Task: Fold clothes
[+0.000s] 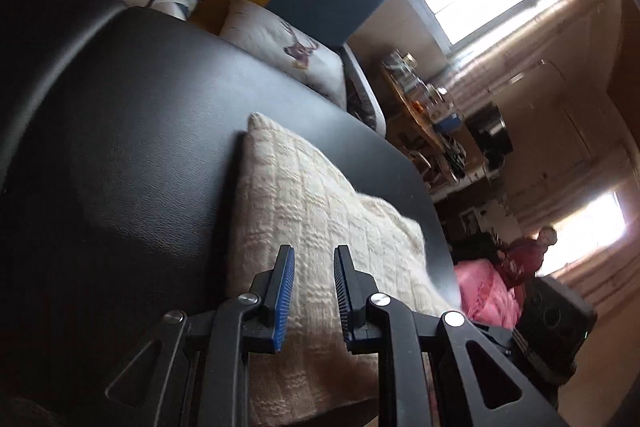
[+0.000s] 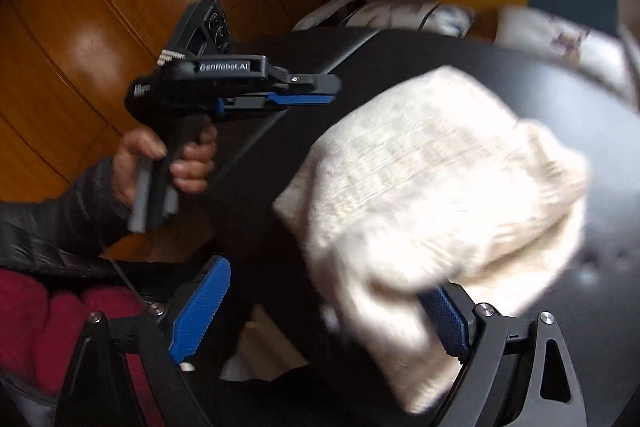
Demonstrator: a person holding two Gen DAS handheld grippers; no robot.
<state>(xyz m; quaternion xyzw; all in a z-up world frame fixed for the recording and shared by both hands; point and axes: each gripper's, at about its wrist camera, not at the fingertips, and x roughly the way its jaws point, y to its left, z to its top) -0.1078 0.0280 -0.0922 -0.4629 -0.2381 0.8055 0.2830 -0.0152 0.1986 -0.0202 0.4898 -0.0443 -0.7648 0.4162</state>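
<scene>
Cream knit [image 1: 320,211] folded on the black table [image 1: 132,131].

The knit, waffle-textured and thick, is seen lying in a folded bundle near the table's edge. The left gripper [image 1: 314,259] is held just above it, fingers slightly apart and empty. The right gripper [image 2: 320,311] is spread wide, one blue pad [image 2: 444,319] touched by the cloth's corner. The left handle is gripped by a hand [image 2: 168,163].

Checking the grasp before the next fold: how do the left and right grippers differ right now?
The left gripper has its fingers a narrow gap apart with nothing between them, hovering above the cream knit garment. The right gripper is spread wide, and the garment's corner lies between its fingers, one pad partly covered by it. Both have black frames with blue ribbed pads, over the black table.
</scene>
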